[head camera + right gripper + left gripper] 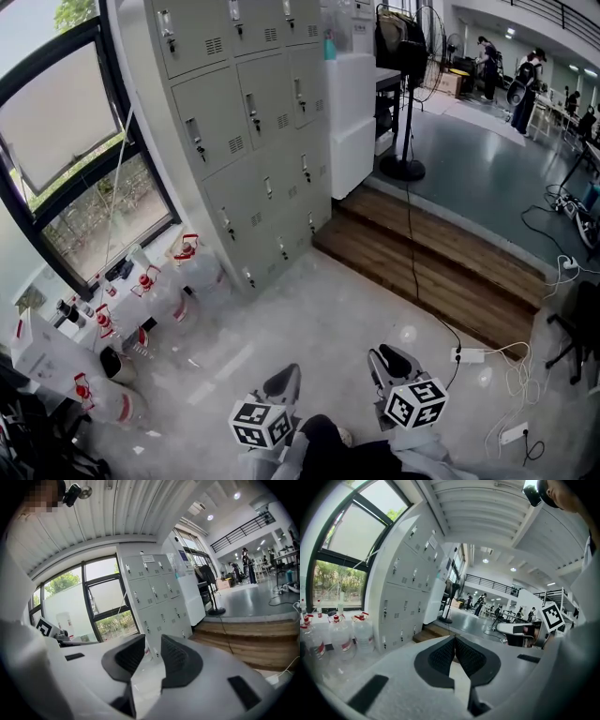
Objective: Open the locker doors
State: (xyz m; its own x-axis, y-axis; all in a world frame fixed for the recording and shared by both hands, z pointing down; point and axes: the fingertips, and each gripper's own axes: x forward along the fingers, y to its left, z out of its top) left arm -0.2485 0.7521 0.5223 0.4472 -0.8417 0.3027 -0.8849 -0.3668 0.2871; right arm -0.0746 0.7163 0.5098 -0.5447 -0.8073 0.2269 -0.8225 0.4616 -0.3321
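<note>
Grey lockers stand shut; water bottles just beside.

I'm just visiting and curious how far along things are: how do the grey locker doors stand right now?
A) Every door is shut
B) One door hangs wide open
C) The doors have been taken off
A: in the head view every door of the lockers sits flush in its frame, with none swung out.
</note>
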